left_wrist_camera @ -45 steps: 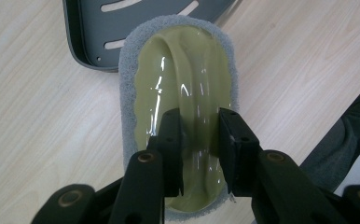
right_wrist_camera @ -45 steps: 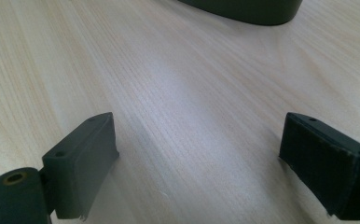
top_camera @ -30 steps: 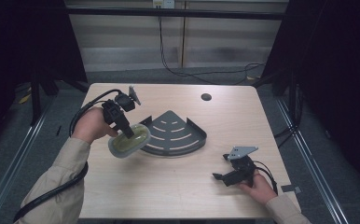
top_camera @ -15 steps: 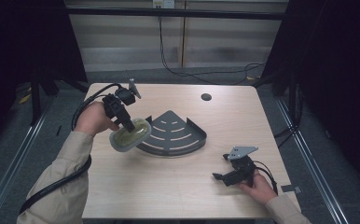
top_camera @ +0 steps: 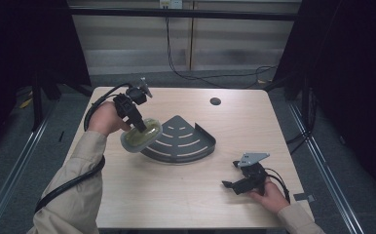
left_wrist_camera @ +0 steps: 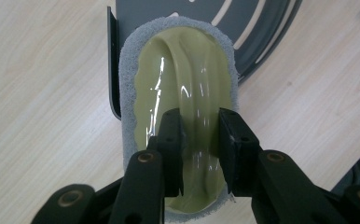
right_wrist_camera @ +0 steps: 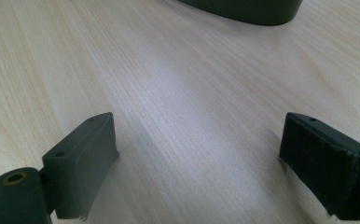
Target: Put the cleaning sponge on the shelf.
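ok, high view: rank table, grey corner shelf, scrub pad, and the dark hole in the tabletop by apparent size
1. table
2. grey corner shelf
3. scrub pad, held in the left claw, raised nearer the camera, so it may look slightly oversized
4. dark hole

scrubber (left_wrist_camera: 187,93): glossy olive plastic top, rough grey fibrous rim | shelf (top_camera: 186,141): matt dark grey, slotted | table (top_camera: 176,195): pale wood grain, matt

corner rack (left_wrist_camera: 262,28) cut off at top edge, partly hidden under sponge (left_wrist_camera: 183,93)
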`<move>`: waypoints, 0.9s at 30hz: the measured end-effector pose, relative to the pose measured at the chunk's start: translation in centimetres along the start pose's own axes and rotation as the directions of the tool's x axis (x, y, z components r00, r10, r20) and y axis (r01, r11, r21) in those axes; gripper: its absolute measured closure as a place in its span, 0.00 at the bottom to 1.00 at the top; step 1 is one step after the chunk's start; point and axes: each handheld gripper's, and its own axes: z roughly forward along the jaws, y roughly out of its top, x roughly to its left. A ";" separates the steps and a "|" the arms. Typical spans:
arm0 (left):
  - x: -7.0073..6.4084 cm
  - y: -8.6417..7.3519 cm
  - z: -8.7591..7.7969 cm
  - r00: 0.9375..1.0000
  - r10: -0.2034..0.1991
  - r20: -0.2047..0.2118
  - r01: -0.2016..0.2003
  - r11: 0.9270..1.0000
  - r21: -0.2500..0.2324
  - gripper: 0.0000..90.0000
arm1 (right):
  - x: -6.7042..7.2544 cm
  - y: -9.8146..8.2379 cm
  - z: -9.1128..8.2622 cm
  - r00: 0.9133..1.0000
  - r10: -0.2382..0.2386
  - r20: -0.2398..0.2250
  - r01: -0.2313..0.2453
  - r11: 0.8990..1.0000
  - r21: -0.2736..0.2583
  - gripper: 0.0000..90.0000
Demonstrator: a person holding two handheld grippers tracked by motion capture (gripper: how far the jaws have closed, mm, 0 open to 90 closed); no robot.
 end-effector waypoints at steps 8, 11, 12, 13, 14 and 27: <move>0.3 1.1 0.6 1.000 -0.007 -0.012 0.006 1.000 -0.007 0.80 | 0.0 0.0 0.0 1.000 0.000 0.000 0.000 1.000 0.000 0.12; 0.3 1.5 0.8 1.000 -0.009 -0.017 0.009 1.000 -0.011 0.80 | 0.0 0.0 0.0 1.000 -0.001 0.000 0.001 1.000 0.000 0.12; 0.4 1.6 0.8 1.000 -0.008 -0.024 0.008 1.000 -0.010 0.80 | 0.0 0.0 0.0 1.000 -0.001 0.000 0.001 1.000 0.000 0.12; 0.4 1.7 0.9 1.000 -0.009 -0.021 0.009 1.000 -0.013 0.80 | 0.0 0.0 0.0 1.000 0.000 0.000 0.000 1.000 0.000 0.12; 0.4 1.8 1.0 1.000 -0.010 -0.025 0.009 1.000 -0.014 0.80 | 0.0 0.0 0.0 1.000 0.000 0.000 0.000 1.000 0.000 0.12; 1.2 2.3 1.8 0.999 -0.036 -0.024 0.035 0.999 -0.029 0.80 | 0.0 0.0 0.0 1.000 -0.001 0.000 0.001 1.000 0.000 0.12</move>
